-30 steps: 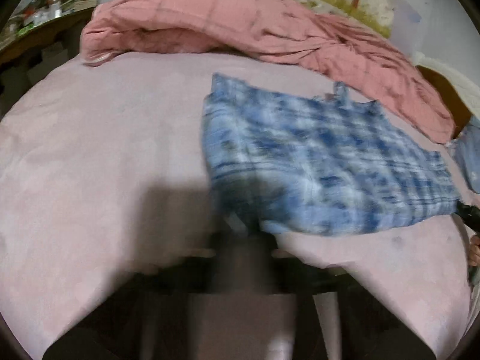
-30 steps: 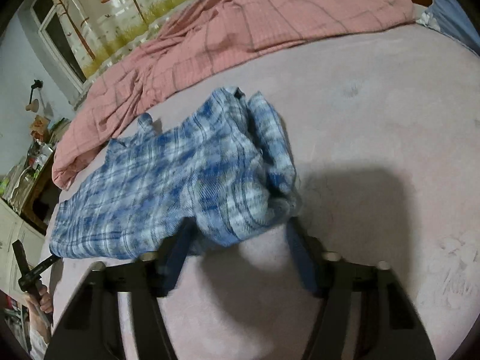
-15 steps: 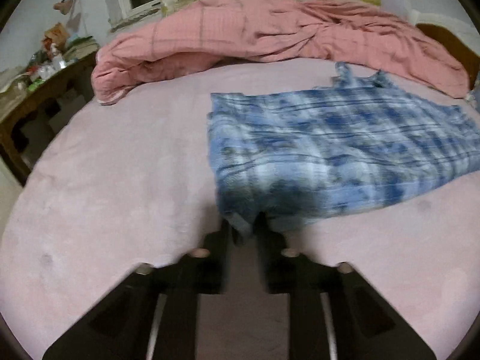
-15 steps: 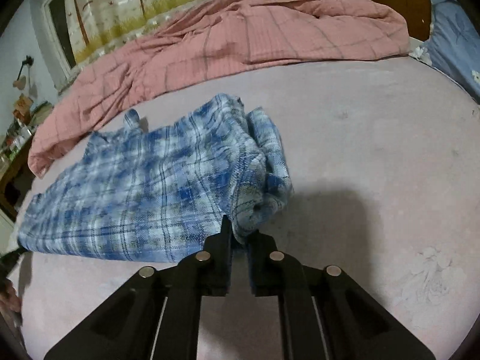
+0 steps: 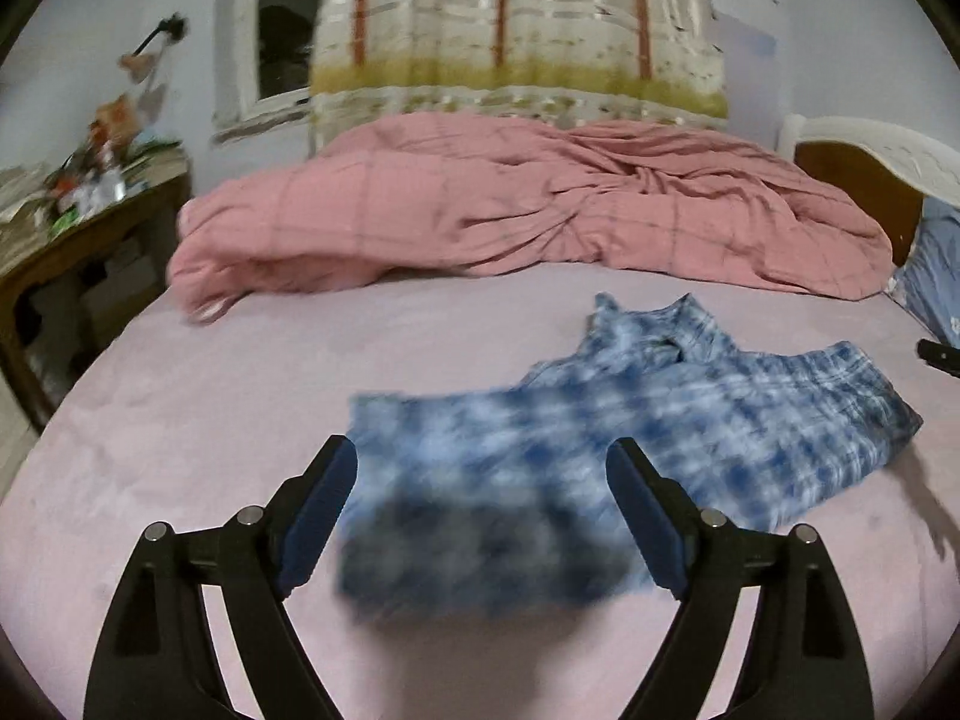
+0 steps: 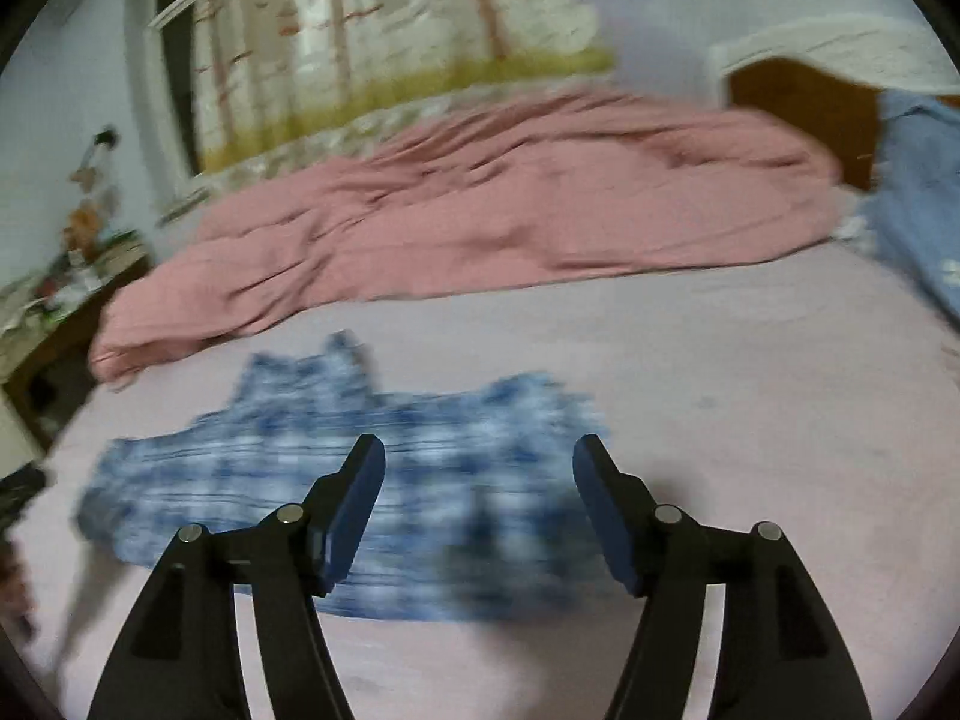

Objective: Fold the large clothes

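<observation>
Wide pink bed (image 5: 180, 420) filling both views, with a rumpled pink quilt (image 5: 510, 204) heaped along its far edge at 12 o'clock. Blue plaid shirt (image 5: 600, 450) lying partly folded on the sheet, blurred, toward 3 o'clock in the left view and 9 o'clock in the right. Left gripper (image 5: 483, 516) and right gripper (image 6: 477, 510) above the cloth, fingers (image 5: 318, 516) opening, clear of the fabric, gripping nothing.

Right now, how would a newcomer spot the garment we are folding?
Start at the bed's pink sheet. A bunched pink quilt fills its far side. On the near side lies the blue-and-white plaid shirt, the only checked blue cloth there, partly folded.
</observation>
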{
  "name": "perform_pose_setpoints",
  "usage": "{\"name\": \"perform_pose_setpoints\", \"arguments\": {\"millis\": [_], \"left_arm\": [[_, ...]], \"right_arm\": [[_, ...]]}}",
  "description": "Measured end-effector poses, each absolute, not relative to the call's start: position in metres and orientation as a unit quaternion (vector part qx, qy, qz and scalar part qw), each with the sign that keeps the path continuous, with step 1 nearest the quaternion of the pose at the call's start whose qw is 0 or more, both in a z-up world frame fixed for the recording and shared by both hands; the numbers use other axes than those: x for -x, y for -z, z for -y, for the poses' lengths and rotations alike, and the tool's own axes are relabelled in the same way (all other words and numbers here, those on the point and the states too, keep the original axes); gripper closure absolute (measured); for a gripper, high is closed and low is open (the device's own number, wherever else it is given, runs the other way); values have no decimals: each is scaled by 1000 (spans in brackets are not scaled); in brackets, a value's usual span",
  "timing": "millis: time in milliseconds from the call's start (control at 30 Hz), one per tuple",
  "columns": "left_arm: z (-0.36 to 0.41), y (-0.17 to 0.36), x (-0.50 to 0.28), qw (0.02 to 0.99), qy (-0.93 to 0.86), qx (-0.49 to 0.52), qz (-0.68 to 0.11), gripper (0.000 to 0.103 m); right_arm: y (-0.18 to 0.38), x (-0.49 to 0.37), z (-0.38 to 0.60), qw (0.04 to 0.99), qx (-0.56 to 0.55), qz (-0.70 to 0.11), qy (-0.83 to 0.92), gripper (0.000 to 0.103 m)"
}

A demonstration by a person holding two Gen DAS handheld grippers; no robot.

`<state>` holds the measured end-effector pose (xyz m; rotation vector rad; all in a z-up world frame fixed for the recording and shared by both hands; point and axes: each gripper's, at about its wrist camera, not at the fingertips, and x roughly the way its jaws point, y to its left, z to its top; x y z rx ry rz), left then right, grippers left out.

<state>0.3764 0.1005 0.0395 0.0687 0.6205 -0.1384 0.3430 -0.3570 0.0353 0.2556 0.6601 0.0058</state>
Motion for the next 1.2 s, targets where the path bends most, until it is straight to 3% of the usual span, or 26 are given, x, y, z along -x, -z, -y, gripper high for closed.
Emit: {"name": "perform_pose_setpoints", "arguments": {"millis": [67, 100, 133, 233, 367, 433, 533, 700, 833, 1000, 1067, 1200], "left_arm": [[-81, -34, -400, 946, 73, -38, -313, 19], [-73, -29, -413, 944, 71, -38, -320, 19], [-67, -22, -425, 943, 70, -37, -324, 19], [-55, 6, -457, 933, 56, -38, -352, 22], [-56, 55, -494, 916, 41, -35, -398, 35], [-61, 73, -502, 911, 45, -16, -409, 35], [-64, 74, -506, 910, 46, -5, -411, 32], [-55, 77, -506, 910, 23, -39, -413, 26], [-61, 67, -494, 920, 17, -30, -391, 26], [-35, 16, -439, 944, 46, -39, -324, 35], [-26, -4, -423, 942, 80, -18, -326, 43], [-8, -17, -409, 928, 115, -1, -354, 44]], "right_arm": [[-30, -374, 345, 922, -137, -360, -43, 41], [-26, -385, 338, 917, -138, -371, -47, 59], [-17, -403, 332, 910, -136, -388, -44, 68], [9, -436, 327, 904, -128, -408, -13, 74], [61, -466, 340, 887, -130, -443, 30, 80], [79, -470, 349, 887, -130, -443, 38, 89], [82, -474, 356, 888, -144, -435, 33, 95], [86, -478, 354, 890, -127, -435, 43, 95], [82, -474, 354, 896, -136, -422, 40, 94], [42, -447, 318, 923, -82, -376, 15, 94], [23, -441, 296, 925, -87, -370, -2, 94], [-4, -425, 264, 925, -126, -349, -81, 94]]}}
